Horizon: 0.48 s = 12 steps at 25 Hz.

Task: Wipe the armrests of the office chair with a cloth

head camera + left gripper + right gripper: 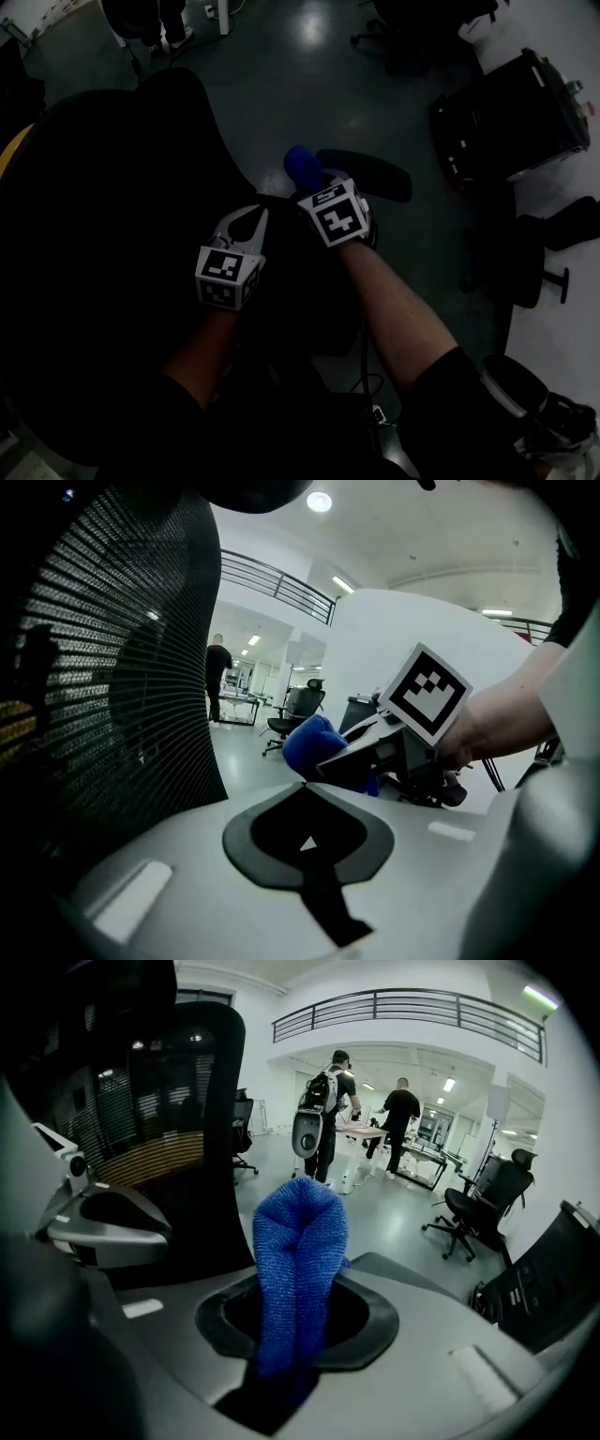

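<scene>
While your right tool point(317, 187) clenches the blue cloth point(298, 1241), its soft, light fold pokes out ahead of the tips, near the armrest point(375, 174). Your left tool point(251, 225) is clenched on nothing. Grip low on the bunch.

The blue cloth point(295, 1260) is sticking up, folded, pinched in the right gripper point(292, 1340), near the black armrest point(375, 174).
</scene>
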Motion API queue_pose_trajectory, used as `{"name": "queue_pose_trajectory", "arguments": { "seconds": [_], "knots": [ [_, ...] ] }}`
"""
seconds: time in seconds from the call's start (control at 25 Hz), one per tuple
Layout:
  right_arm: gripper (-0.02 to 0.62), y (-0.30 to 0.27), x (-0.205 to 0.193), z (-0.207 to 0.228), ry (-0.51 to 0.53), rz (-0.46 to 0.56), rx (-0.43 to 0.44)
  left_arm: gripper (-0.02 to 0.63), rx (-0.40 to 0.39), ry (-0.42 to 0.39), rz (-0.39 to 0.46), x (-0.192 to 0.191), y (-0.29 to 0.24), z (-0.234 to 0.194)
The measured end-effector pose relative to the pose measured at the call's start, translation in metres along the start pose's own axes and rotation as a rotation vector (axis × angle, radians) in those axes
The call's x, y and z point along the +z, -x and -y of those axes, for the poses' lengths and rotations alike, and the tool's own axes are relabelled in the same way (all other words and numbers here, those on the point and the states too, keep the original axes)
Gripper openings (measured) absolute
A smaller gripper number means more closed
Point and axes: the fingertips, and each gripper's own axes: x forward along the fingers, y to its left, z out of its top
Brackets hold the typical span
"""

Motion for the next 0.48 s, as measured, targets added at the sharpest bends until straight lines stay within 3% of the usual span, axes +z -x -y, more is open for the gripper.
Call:
{"name": "queue_pose_trajectory", "arguments": {
  "seconds": [0.2,0.48],
  "knots": [
    [0.112,0.028,0.007,-0.024,-0.035,0.088,0.069,0.02,-0.023,-0.021,-0.034,-0.01,0.002,0.005],
    [0.112,0.115,-0.003,-0.041,-0.087,0.139,-0.001,0.02,-0.041,-0.041,-0.099,-0.006,0.012,0.009]
  ]
}}
